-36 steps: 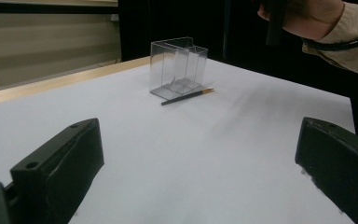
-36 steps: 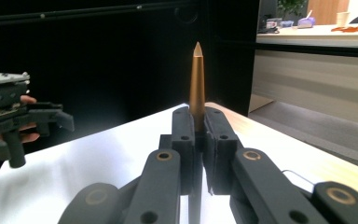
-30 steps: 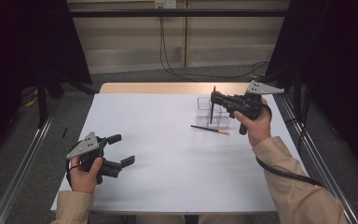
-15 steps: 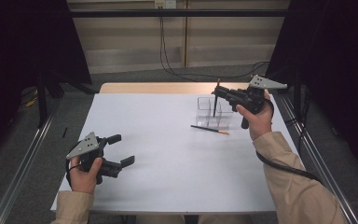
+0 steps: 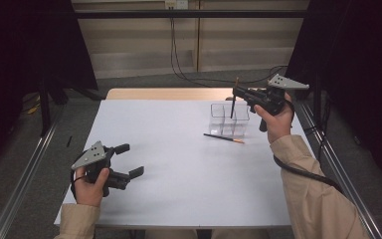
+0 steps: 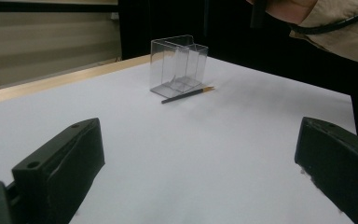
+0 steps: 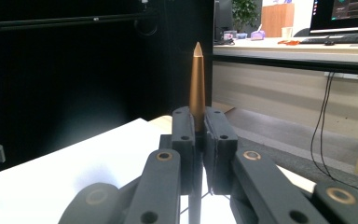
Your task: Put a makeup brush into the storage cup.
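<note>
White table (image 5: 179,164); right claw (image 7: 198,135) clamps unlabelled pencil (image 7: 196,88) (upright).

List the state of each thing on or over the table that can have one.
Clear holder: upright, empty.
Held pen: clamped upright, copper tip up, over the holder.
Second pen: lying flat on the table beside the holder.
Right gripper: fingers shut on the held pen.
Left gripper: open, holding nothing.

Left tool (image 5: 129,160) jaws apart, right tool (image 5: 237,91) clamped, raised
</note>
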A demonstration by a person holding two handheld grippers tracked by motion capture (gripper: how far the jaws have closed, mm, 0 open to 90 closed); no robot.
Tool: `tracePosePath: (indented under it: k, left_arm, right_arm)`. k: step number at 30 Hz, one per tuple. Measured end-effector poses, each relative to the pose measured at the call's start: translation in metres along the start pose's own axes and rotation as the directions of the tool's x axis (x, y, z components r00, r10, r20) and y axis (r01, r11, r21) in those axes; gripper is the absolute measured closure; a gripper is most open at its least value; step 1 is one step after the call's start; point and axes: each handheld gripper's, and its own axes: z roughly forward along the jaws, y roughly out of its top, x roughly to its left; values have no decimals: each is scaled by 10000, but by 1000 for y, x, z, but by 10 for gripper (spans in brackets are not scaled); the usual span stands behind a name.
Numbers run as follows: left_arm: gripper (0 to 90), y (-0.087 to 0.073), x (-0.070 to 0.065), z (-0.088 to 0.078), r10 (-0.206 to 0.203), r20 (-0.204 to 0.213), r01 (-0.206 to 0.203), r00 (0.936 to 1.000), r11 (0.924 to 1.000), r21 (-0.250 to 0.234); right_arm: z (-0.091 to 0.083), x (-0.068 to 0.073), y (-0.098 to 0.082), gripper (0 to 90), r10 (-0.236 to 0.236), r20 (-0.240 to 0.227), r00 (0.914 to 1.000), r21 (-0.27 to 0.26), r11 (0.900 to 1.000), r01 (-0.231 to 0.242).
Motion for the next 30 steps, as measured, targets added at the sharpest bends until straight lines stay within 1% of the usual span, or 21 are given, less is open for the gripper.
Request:
tracePosePath:
  k: [6, 13, 17, 20, 23, 27, 30]
  left_arm:
    - [11, 0, -1, 0, -34, 37, 34, 10000, 10000, -18]
    - [11, 1, -1, -1, 48, 44, -48, 10000, 10000, -80]
    - [8, 0, -1, -1, 42, 37, -42, 10000, 9999, -148]
    - [8, 1, -1, -2, 82, 26, -81, 10000, 9998, -162]
    - [7, 0, -1, -2, 61, 47, -60, 10000, 9998, -176]
    - [7, 0, -1, -3, 87, 14, -86, 10000, 9998, -177]
    - [7, 1, -1, -3, 153, 9, -153, 9999, 9997, -183]
  right_arm:
    - [-2, -6, 2, 842, 174, 162, 9997, -170, 9997, -171]
    - [-3, -12, 1, 842, 142, 420, 9990, -173, 9998, -134]
    - [-3, -16, 1, 842, 244, 499, 9985, -244, 9994, -232]
    - [-4, -18, 1, 842, 321, 644, 9974, -304, 9991, -302]
    - [-4, -20, 0, 842, 242, 741, 9970, -259, 9994, -223]
    - [-5, -23, -1, 842, 306, 805, 9963, -303, 9991, -282]
    - [-5, -25, -1, 842, 235, 909, 9956, -285, 9994, -210]
